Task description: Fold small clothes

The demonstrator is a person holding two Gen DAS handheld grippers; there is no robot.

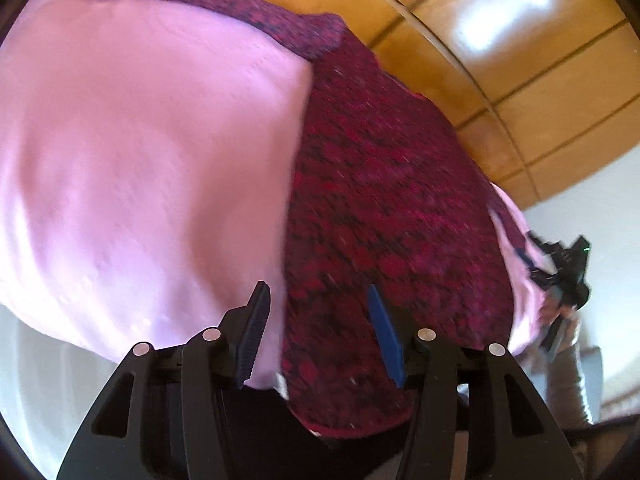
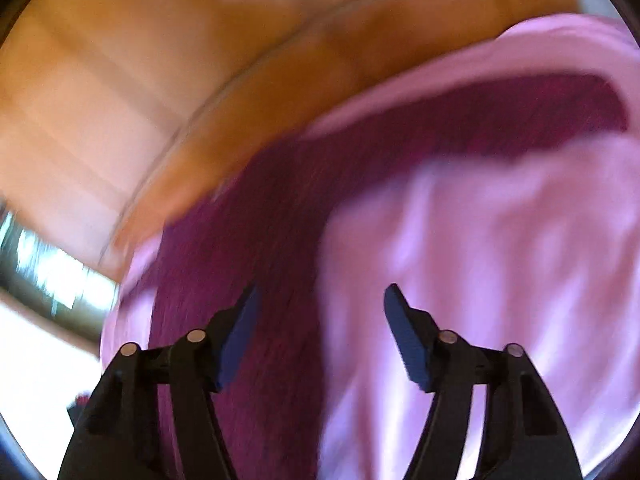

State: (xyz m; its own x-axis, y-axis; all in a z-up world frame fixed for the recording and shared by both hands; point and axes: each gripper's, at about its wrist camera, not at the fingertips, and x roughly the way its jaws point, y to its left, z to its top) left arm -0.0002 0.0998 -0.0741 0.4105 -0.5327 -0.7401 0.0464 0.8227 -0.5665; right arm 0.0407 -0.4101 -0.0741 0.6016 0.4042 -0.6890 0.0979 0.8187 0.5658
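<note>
The little garment [image 1: 168, 152] is pink with a dark red knitted part [image 1: 392, 208], and it lies spread on a round wooden surface [image 1: 532, 92]. It fills most of both views. In the left wrist view the left tool [image 1: 320, 320] sits just over the line where the pink meets the dark red. Its two fingers stand apart, and no cloth is pinched between them, so it is let go. In the right wrist view the right tool [image 2: 320, 320] is also spread wide with nothing in it. That picture is very blurry, so the cloth under it looks smeared. The right tool can also be seen far off at the edge of the left view, by the side of the garment, in a hand with a grey sleeve [image 1: 572, 384]. It looks like one fold may just be done, or the next one is about to start; I cannot tell which. The next move needs each tool to find an edge of the cloth, pinch it well, and lift it over neatly. Both should move together so the cloth does not bunch up.
</note>
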